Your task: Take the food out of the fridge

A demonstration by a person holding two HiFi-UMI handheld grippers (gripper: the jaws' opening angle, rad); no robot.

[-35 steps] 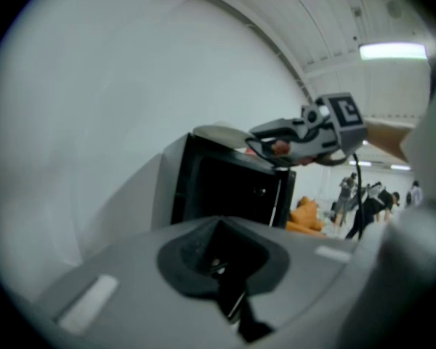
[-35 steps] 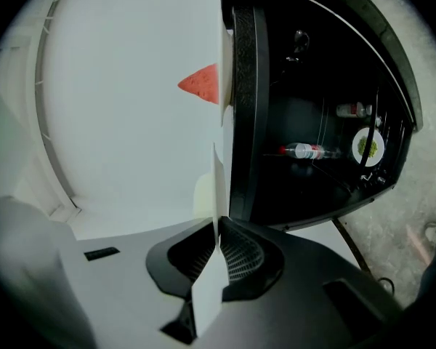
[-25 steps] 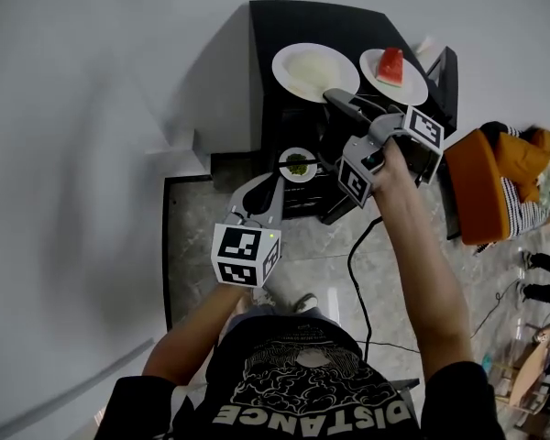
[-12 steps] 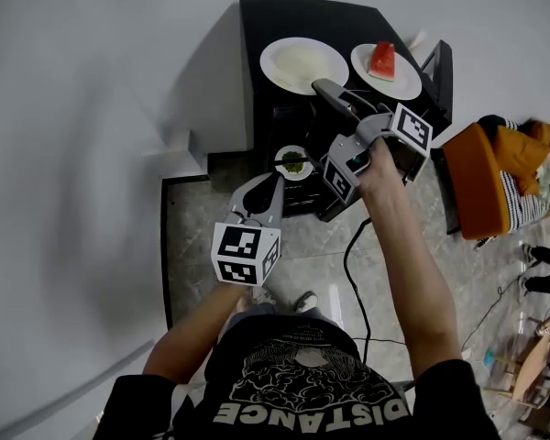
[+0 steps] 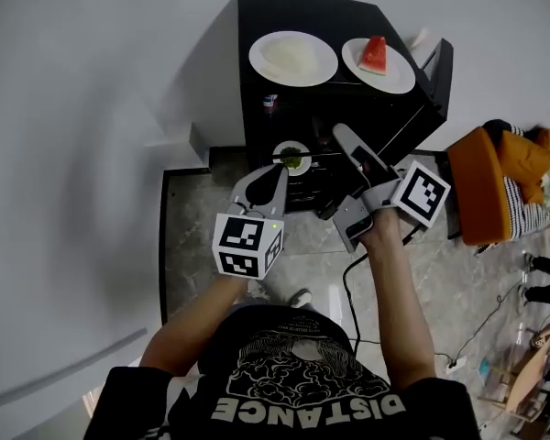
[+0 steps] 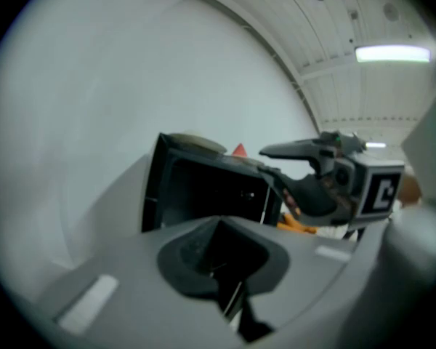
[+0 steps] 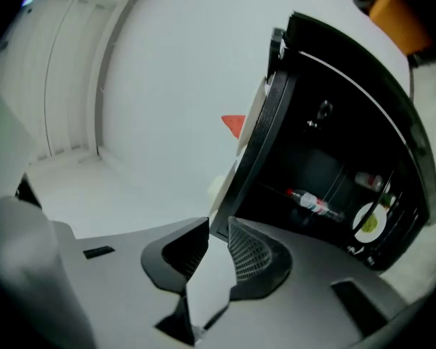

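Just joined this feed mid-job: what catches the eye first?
A red watermelon wedge on a white plate atop the black fridge, beside a second plate holding something pale. Below, the fridge stands open, a small plate of greens on its shelf, with the right gripper before it, jaws opening on nothing.

The person's black shirt (image 5: pixel 293 374) reads "DISTANCE".

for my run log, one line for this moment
fridge open; watermelon on top; greens inside; right hand-held gripper opening, empty; left hand-held gripper shut
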